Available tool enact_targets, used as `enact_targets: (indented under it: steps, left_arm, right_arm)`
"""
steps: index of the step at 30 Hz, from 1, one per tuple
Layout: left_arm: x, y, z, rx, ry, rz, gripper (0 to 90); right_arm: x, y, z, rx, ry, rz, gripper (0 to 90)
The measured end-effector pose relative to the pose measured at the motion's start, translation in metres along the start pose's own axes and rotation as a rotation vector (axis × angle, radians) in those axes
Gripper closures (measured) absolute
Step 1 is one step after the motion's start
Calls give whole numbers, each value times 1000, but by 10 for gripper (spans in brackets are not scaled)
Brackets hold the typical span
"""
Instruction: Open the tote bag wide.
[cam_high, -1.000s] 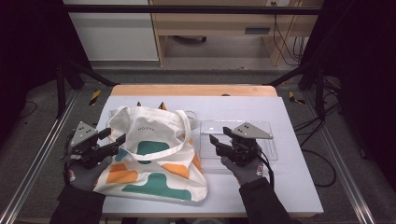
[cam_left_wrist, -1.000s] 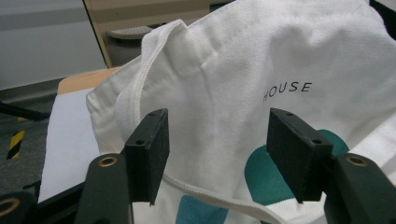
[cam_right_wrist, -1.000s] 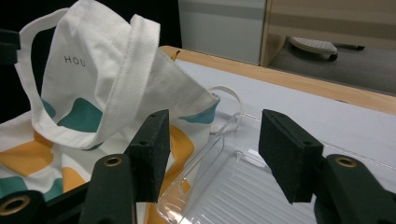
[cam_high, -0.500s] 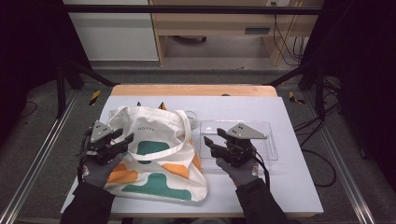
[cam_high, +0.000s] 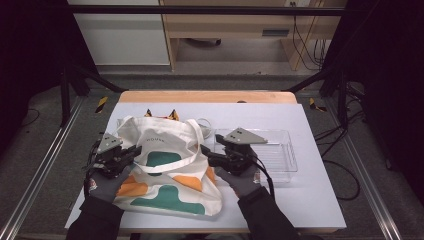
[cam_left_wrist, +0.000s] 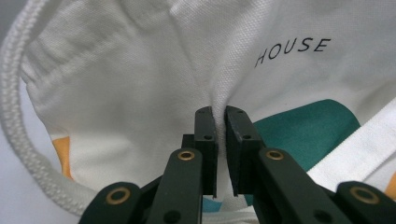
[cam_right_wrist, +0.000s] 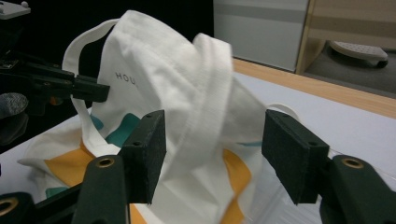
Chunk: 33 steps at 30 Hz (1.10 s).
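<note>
White canvas: the tote bag (cam_high: 165, 170) lies on the left half of the table (cam_high: 310, 200), printed with green and orange shapes and the word HOUSE.
Left gripper: my left gripper (cam_high: 132, 151) sits at the bag's left edge; its jaws have just been closing and are now clenched on a pinched fold of the bag's cloth (cam_left_wrist: 219, 100).
Handles: one white strap (cam_high: 165, 167) loops across the bag's front.
Right gripper: my right gripper (cam_high: 206, 155) is at the bag's right side; its jaws have just been opening and stand wide, with a raised strap (cam_right_wrist: 205, 93) between the pads, neither pad pressing on it.
Clear tray: a plastic tray (cam_high: 280, 150) rests just right of the bag, beside my right hand (cam_high: 242, 180).
</note>
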<state>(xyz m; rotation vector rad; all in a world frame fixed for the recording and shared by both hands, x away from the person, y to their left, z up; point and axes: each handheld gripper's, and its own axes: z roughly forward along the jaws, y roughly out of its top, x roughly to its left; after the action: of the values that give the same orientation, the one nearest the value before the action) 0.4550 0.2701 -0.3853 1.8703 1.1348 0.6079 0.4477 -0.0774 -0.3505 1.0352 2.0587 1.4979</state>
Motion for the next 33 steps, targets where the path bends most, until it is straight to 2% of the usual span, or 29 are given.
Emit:
enact_targets:
  steps: [3,4,5,9,13,14,17,19,20,22,24,25,27,29,32,33]
  left_arm:
    - [-1,-1,-1,-5,-2,-4,838]
    - [-1,-1,-2,-6,2,2,840]
    - [-2,-2,-2,-8,4,3,840]
    - [-5,-4,-5,-17,15,10,846]
    - [-7,-5,-6,-17,12,10,847]
    - [-6,-5,-6,-16,11,11,847]
    - [-7,-5,-6,-16,8,6,846]
    - [-7,-5,-5,-15,9,6,839]
    - [-6,-5,-5,-13,6,7,828]
    - [-6,-4,-4,-19,3,-7,793]
    - [-5,-3,-2,-20,0,-16,763]
    - [-5,-2,-2,-21,2,-20,684]
    - [-5,0,-1,-31,5,-22,643]
    - [-5,2,-1,-41,10,-20,638]
    - [-5,2,-2,-47,3,-22,729]
    - [-5,2,-3,-45,-1,-18,729]
  right_arm:
    - [8,3,10,6,13,-10,397]
    - [16,5,22,13,27,-17,397]
    - [16,5,22,13,27,-17,397]
    - [26,7,42,23,36,-20,401]
    - [28,7,54,46,28,-21,462]
    - [28,6,55,48,20,-23,507]
    - [27,6,59,60,-7,-19,632]
    - [25,6,59,65,-5,-13,659]
    - [25,6,60,71,-6,-7,731]
    - [26,6,60,75,-8,-10,784]
    - [26,6,60,78,-9,-14,805]
    - [29,7,60,79,-8,-27,831]
    - [31,7,59,79,-7,-30,834]
    - [33,6,56,68,10,-40,838]
    - [35,3,50,66,43,-50,838]
    - [35,3,50,66,43,-50,838]
